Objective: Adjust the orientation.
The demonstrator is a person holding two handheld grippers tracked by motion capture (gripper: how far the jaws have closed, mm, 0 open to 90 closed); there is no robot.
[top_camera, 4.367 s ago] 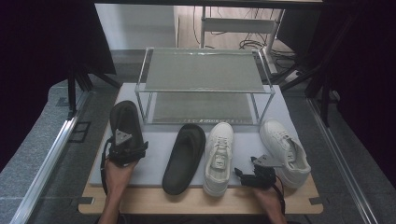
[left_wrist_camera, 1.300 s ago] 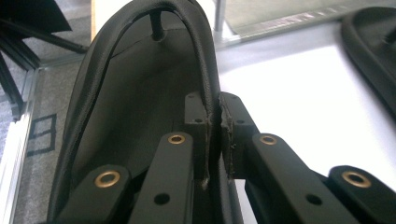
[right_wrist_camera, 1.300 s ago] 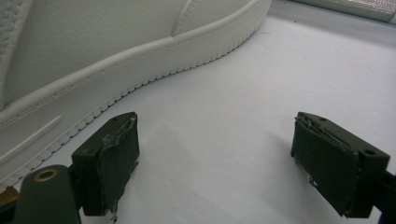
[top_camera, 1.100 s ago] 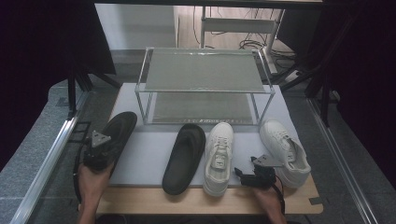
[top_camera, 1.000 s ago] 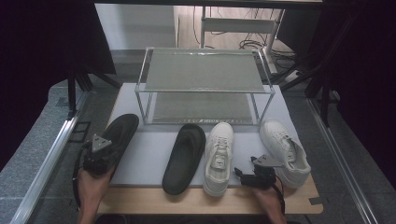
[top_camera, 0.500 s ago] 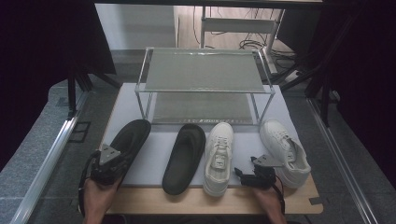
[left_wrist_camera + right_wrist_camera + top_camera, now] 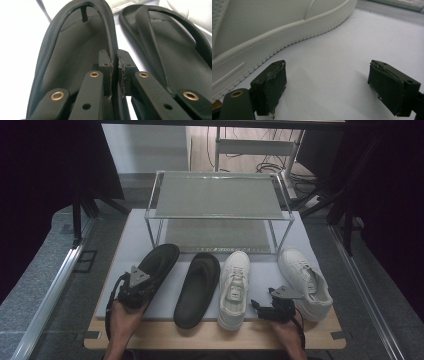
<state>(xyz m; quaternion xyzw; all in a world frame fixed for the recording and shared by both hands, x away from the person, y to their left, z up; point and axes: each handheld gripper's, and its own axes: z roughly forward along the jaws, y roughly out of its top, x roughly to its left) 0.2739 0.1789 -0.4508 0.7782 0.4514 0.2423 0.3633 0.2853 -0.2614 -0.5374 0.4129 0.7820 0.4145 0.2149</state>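
two black slippers: left gripper (image 7: 113,75) jaws pinched one slipper's strap (image 7: 108,37); right gripper (image 7: 327,87) jaws gaped, nothing between.

This looks like a lab or recording room set up for staged trials, not a home. A wooden worktop (image 7: 165,337) carries a plain white mat (image 7: 125,250), and on it a two-tier metal shoe rack (image 7: 217,202) stands alone, with black slippers (image 7: 197,290) and white sneakers (image 7: 305,282) laid out in a neat row before it. Dark curtains or screens (image 7: 45,165) close off both sides. Aluminium rails (image 7: 47,295) run along the grey floor (image 7: 30,270) beside the worktop, black stand legs (image 7: 77,217) rise next to them, and loose cables (image 7: 270,167) lie under a desk frame (image 7: 255,145) at the back.
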